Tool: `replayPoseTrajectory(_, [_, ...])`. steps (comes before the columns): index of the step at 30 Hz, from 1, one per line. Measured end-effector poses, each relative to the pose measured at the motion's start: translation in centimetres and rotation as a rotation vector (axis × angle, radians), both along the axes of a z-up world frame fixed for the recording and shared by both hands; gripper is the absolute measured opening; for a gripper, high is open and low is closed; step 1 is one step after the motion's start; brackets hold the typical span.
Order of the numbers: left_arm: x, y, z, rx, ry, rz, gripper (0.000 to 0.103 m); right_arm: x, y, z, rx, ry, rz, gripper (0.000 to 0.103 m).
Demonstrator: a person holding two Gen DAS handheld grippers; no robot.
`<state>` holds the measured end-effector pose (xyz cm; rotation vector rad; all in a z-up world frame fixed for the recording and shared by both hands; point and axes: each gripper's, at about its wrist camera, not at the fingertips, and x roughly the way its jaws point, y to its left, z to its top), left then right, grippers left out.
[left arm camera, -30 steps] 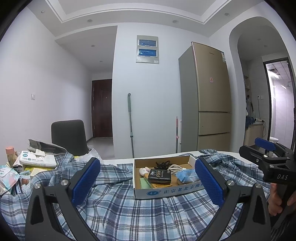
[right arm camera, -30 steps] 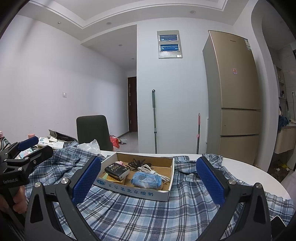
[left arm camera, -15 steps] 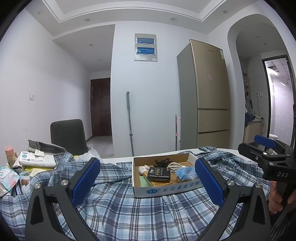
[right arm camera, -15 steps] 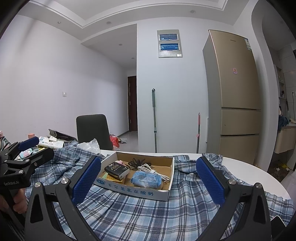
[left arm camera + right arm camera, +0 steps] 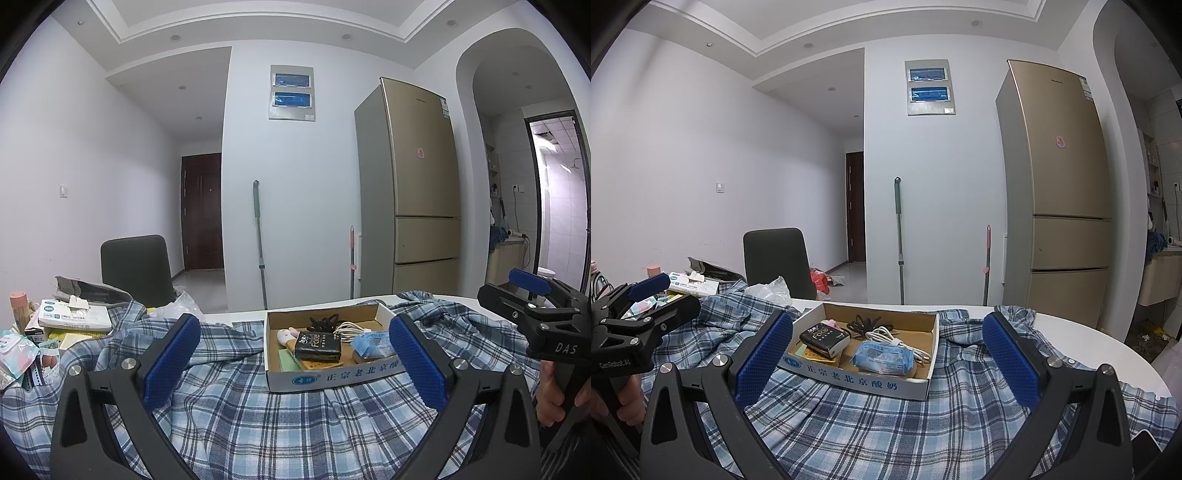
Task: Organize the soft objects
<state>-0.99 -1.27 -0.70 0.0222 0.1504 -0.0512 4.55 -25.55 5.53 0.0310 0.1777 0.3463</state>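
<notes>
A blue plaid shirt [image 5: 258,417] lies spread over the white table, also in the right wrist view [image 5: 886,424]. A shallow cardboard box [image 5: 332,376] sits on it, holding a black tissue pack [image 5: 318,346], a blue packet [image 5: 882,356], a white cable and black ties. My left gripper [image 5: 293,363] is open and empty, held above the shirt in front of the box. My right gripper [image 5: 888,363] is open and empty, also facing the box [image 5: 864,376]. Each gripper shows at the edge of the other's view.
Tissue boxes and packets [image 5: 74,317] are piled at the table's left end. A dark chair [image 5: 136,267] stands behind the table. A gold fridge [image 5: 410,192] and a mop [image 5: 258,240] stand by the far wall. The table's bare rim [image 5: 1108,350] curves at right.
Both grippers have stayed open and nearly still. The left wrist view has shifted slightly, so the box sits a little lower and closer.
</notes>
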Motion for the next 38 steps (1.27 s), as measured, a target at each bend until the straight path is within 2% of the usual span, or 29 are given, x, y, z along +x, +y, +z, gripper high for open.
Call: replayPoseTrajectory(38, [0.09, 0.13, 0.01, 0.001, 0.012, 0.015, 0.103, -0.05, -0.07, -0.12, 0.003, 0.002, -0.001, 0.103])
